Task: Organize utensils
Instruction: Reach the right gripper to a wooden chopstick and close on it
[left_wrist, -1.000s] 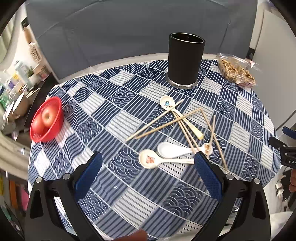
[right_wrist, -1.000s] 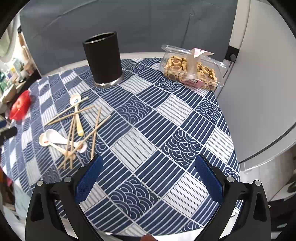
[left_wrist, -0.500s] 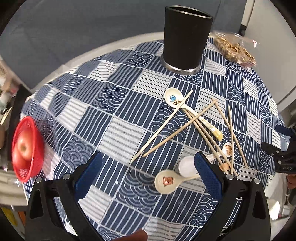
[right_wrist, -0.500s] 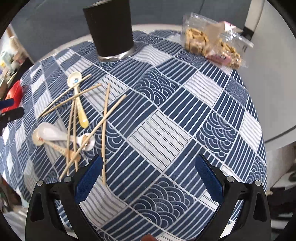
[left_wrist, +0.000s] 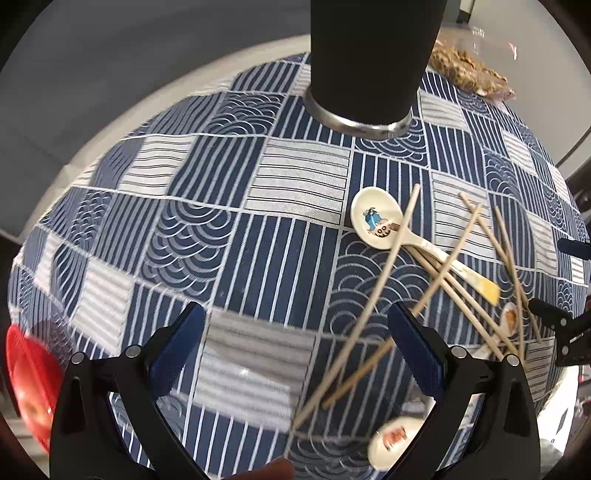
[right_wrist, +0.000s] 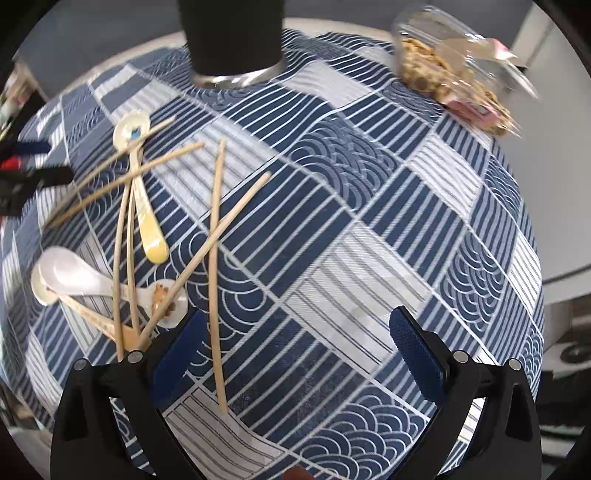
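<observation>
At the desk's (left_wrist: 110, 306) far left edge, in the left wrist view, a red bowl (left_wrist: 26, 373) sits half off-frame. The left claw (left_wrist: 297, 343) hangs spread wide above bare checked cloth, nothing between its pads; that patch is free of clutter. Behind it, the black holder (left_wrist: 373, 55) stands upright near the desk's back edge. To the right lie the utensils: a cartoon-printed spoon (left_wrist: 380, 223) with chopsticks (left_wrist: 384, 273) crossed over its handle, more sticks fanning rightward, and another spoon (left_wrist: 395, 435) just beside the right pad.

In the right wrist view, the spoons (right_wrist: 74, 277) and chopsticks cluster at the left; one single chopstick (right_wrist: 216, 266) runs down between the pads of the right claw (right_wrist: 295, 350), near the left one. That claw is spread too, holding nothing. Rightward the cloth is open up to the rounded rim, where a clear snack box (right_wrist: 454, 74) rests.
</observation>
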